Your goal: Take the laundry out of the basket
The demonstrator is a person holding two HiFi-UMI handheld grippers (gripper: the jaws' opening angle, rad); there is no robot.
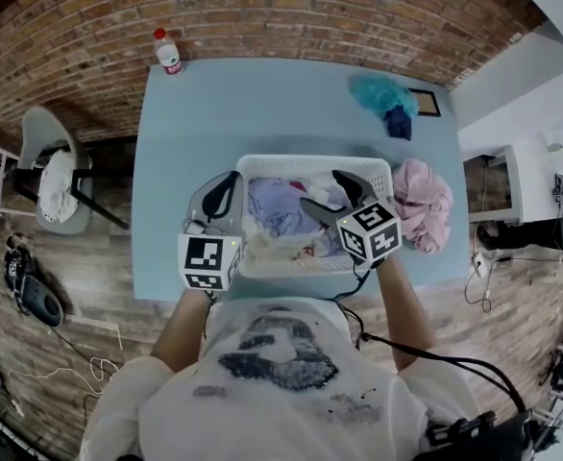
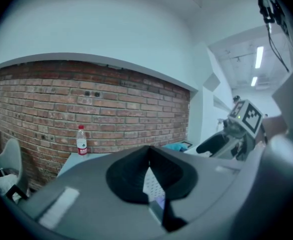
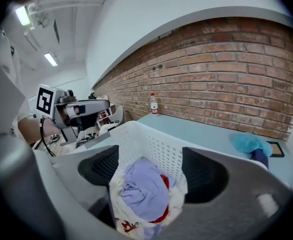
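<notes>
The right gripper (image 3: pixel 149 170) gapes, released, over a lavender garment (image 3: pixel 141 191) in the white basket (image 3: pixel 146 141); the left gripper (image 2: pixel 147 151) is clenched tip to tip just beside the basket's wall.

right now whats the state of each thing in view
basket, upright, not yet emptied
purple garment, crumpled, topmost in basket
left tool, closed on basket's left wall
right tool, open, empty, above purple garment
pink garment, out, beside basket
teal garment, out, far from basket
bottle, upright, capped
</notes>
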